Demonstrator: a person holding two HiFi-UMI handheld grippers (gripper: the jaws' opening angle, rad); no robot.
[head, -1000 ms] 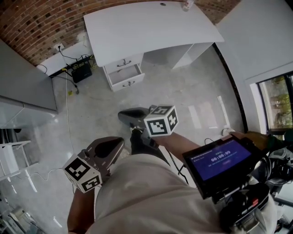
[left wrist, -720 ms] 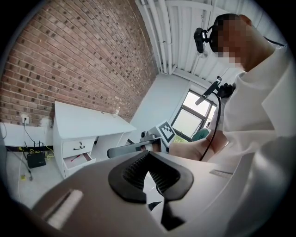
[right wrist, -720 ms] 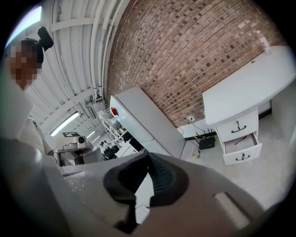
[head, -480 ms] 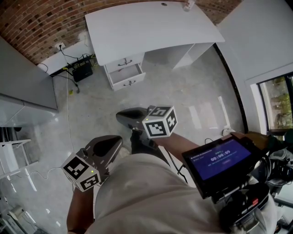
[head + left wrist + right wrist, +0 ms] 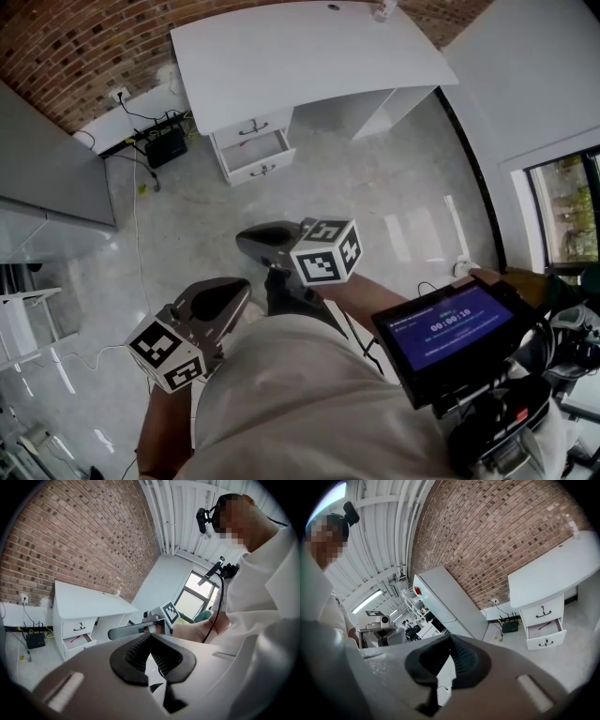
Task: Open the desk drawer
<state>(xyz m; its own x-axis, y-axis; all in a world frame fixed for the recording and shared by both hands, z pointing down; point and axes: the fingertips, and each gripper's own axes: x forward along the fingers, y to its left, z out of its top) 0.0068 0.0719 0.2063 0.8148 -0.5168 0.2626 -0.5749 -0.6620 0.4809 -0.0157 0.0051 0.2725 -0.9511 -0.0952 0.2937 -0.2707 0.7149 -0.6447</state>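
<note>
Over the last second the right gripper (image 5: 242, 238) had drifted a little to the left. The left gripper (image 5: 242, 287) had barely shifted, and the drawer (image 5: 255, 150) stood as far out as before.

The white desk (image 5: 309, 56) stood against the brick wall (image 5: 75, 47), its far edge cut off at the top of the head view. The person's pale shirt (image 5: 300, 403) filled the lower part of that view and hid the floor beneath. Both hands were hidden behind the marker cubes, so only the forearms showed. A tablet (image 5: 450, 328) at the right showed a blue screen whose print was too small to read.

Both grippers were held low in front of the body, pointing roughly toward the desk, the left nearer the person than the right. In the left gripper view the ribbed pads (image 5: 161, 654) met at their tips with nothing between them. The right gripper's pads (image 5: 463, 660) were likewise pressed together on nothing.

The drawer (the middle one of the stack) was pulled partly out below the closed top drawer (image 5: 251, 129). A small red thing (image 5: 544, 625), too small to identify, lay inside it. The drawer was well apart from both grippers, across bare floor (image 5: 187, 234), and neither touched it.
</note>
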